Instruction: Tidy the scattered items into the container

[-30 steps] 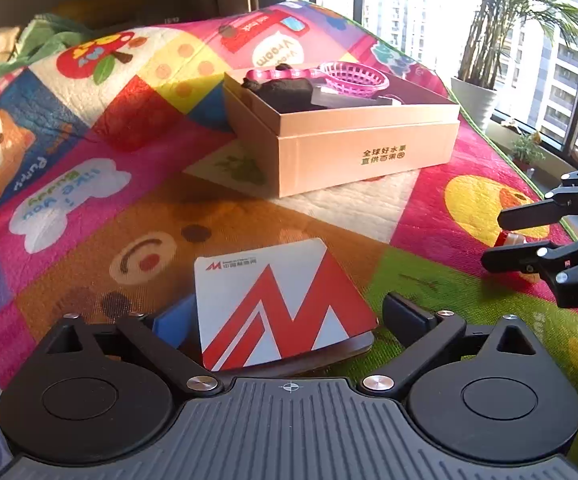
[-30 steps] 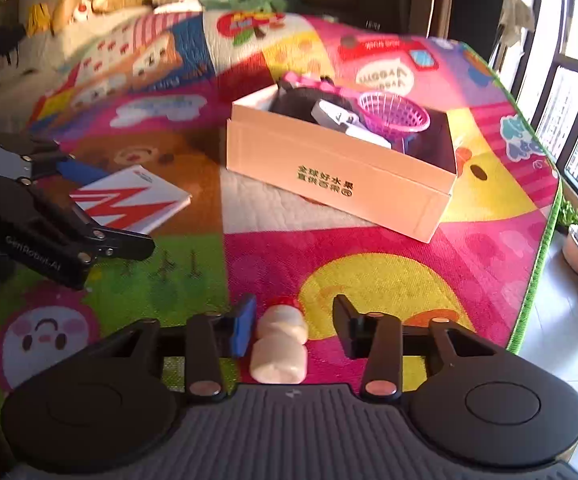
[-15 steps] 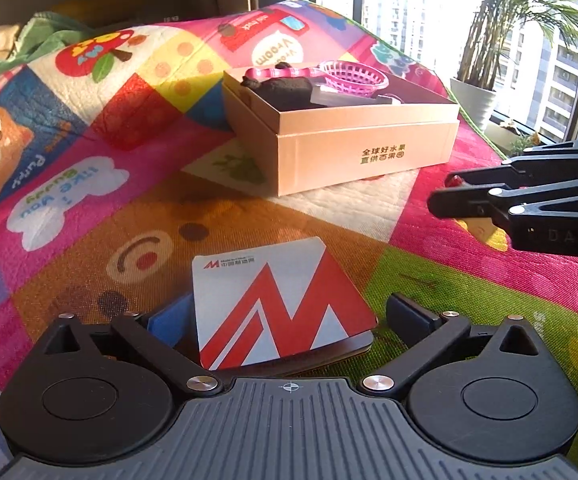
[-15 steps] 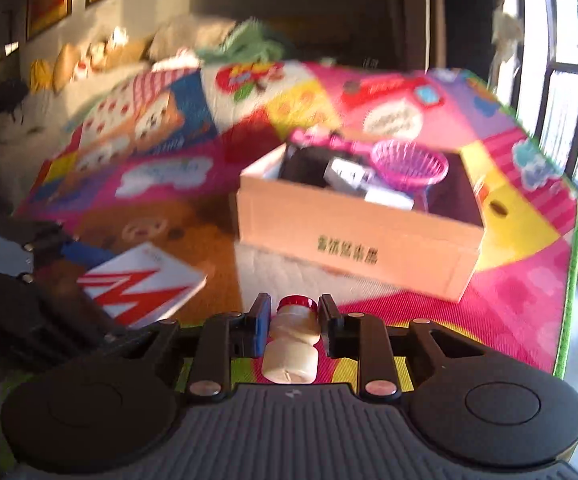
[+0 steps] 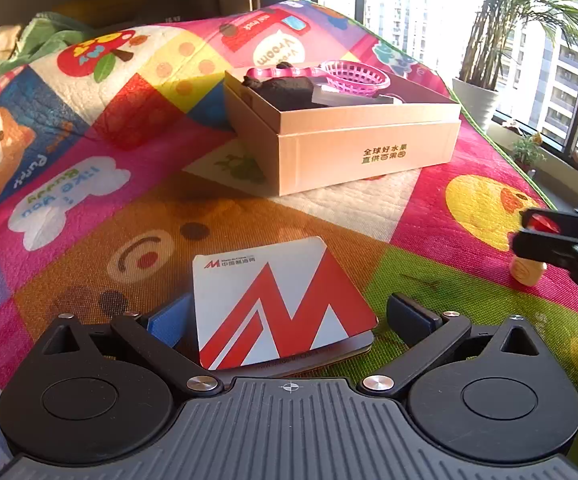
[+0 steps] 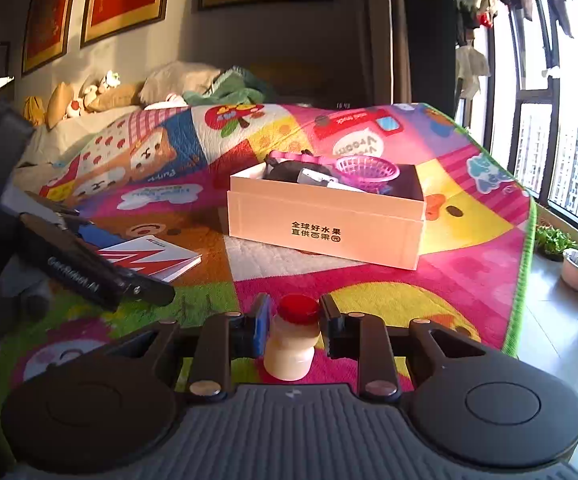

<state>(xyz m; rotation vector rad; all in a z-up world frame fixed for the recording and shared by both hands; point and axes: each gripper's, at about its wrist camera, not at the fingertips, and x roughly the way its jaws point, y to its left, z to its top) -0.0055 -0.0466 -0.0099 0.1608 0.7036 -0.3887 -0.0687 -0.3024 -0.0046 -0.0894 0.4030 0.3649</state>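
Left wrist view: the left claw [image 5: 289, 316] gapes wide around the red-and-white booklet [image 5: 281, 300] lying flat on the play mat [image 5: 89, 184], with the cardboard box [image 5: 341, 136] beyond.

Right wrist view: the right claw [image 6: 293, 322] is clamped on the little red-capped bottle [image 6: 292, 344], upright, box [image 6: 325, 220] far ahead, booklet [image 6: 151, 261] left.

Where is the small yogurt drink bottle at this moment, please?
In the right wrist view, the yogurt drink bottle stands upright between the right gripper fingers, above the play mat, nearer than the cardboard box.
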